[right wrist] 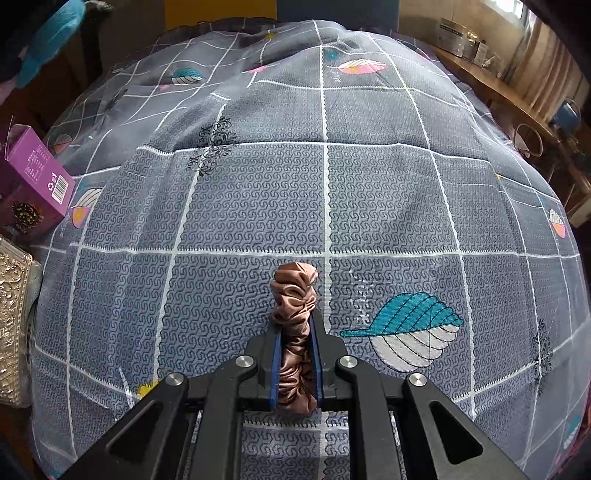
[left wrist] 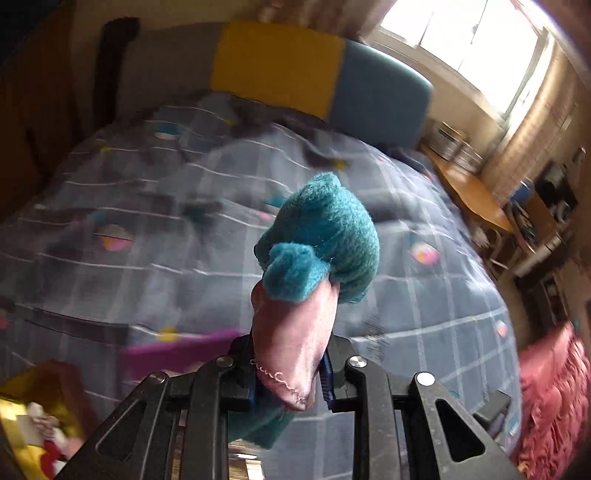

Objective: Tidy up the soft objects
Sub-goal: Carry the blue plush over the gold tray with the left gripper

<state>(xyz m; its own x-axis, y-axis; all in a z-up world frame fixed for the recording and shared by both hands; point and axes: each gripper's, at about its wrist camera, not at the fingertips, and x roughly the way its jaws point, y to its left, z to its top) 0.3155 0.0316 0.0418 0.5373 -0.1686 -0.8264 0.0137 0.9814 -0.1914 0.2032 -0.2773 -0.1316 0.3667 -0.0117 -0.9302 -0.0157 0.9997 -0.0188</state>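
Observation:
My left gripper (left wrist: 290, 373) is shut on a teal plush toy (left wrist: 325, 236) with a shiny pink satin part (left wrist: 295, 339), held above the grey checked bedspread (left wrist: 147, 229). The toy also shows at the top left of the right wrist view (right wrist: 51, 33). My right gripper (right wrist: 295, 354) is shut on a bunched brown satin scrunchie (right wrist: 295, 306), held over the bedspread (right wrist: 258, 192). The scrunchie sticks out beyond the fingertips.
A purple box (right wrist: 33, 173) and an embossed gold box (right wrist: 11, 325) lie at the bed's left edge. A yellow and blue headboard (left wrist: 280, 70) stands at the far end. A wooden desk (left wrist: 476, 195) with clutter stands right of the bed. A red fringed cloth (left wrist: 554, 391) lies at lower right.

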